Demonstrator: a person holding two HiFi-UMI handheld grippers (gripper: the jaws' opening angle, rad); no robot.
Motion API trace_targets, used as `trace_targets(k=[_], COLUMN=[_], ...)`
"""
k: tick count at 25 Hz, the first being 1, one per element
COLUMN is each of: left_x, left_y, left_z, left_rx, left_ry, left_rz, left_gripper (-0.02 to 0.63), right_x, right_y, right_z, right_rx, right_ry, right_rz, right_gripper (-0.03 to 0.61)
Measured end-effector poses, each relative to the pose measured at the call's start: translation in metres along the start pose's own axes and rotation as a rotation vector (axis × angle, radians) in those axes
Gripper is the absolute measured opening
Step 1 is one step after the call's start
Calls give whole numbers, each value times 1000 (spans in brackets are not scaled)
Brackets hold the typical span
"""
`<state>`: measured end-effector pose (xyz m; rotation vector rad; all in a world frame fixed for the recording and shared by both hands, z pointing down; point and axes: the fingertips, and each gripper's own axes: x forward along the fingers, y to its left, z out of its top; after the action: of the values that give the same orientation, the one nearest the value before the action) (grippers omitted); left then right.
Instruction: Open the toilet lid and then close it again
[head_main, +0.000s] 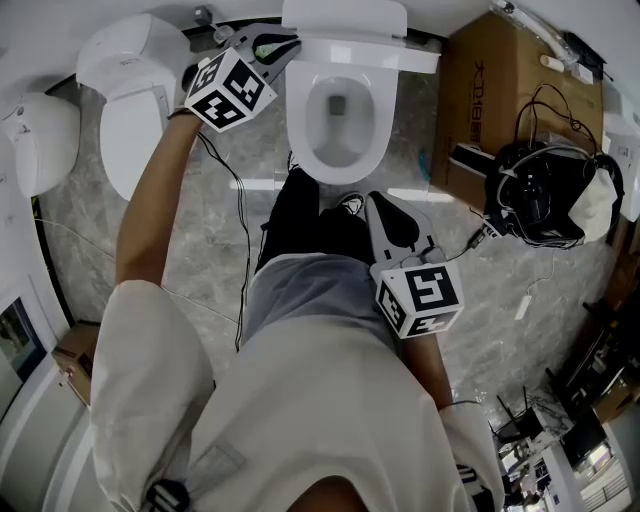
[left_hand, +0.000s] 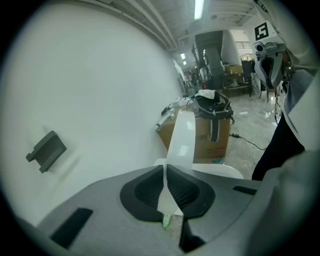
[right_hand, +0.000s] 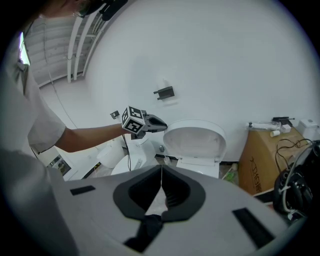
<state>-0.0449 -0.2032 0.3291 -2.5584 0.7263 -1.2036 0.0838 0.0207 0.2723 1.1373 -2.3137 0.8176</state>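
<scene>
Two grippers: one working, one idle.
Left gripper (left_hand: 165, 169): jaws nearly together, pinching the thin side edge of the toilet lid (right_hand: 195, 139), probably to steer its swing.
Toilet lid: raised upright behind the open bowl (head_main: 340, 110).
Right gripper (right_hand: 161, 172): jaws together, empty, kept by the person's waist, clear of the lid.
Stage: opening looks done, closing not yet.

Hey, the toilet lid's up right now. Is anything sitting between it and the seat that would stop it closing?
Nothing visible does. The seat below the raised toilet lid is bare. Only the left gripper touches the lid, its jaws clamped on the lid's edge.
</scene>
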Motion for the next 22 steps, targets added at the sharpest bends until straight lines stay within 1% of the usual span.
trace_targets(k=[6, 14, 18, 22], left_x=[-2, -4, -6, -8], left_y=[-13, -30, -33, -35], left_z=[-4, -9, -10, -11], left_rx=[-37, -58, -84, -94], left_ry=[8, 23, 20, 22], left_rz=[25, 57, 78, 99], left_gripper=[25, 25, 25, 25], right_x=[-10, -22, -28, -33], right_y=[-3, -2, -3, -5], right_z=[-9, -25, -32, -38], right_rx=[-11, -13, -24, -30], right_ry=[2, 19, 24, 26], right_rz=[9, 20, 28, 28], right_gripper=[11, 11, 11, 11])
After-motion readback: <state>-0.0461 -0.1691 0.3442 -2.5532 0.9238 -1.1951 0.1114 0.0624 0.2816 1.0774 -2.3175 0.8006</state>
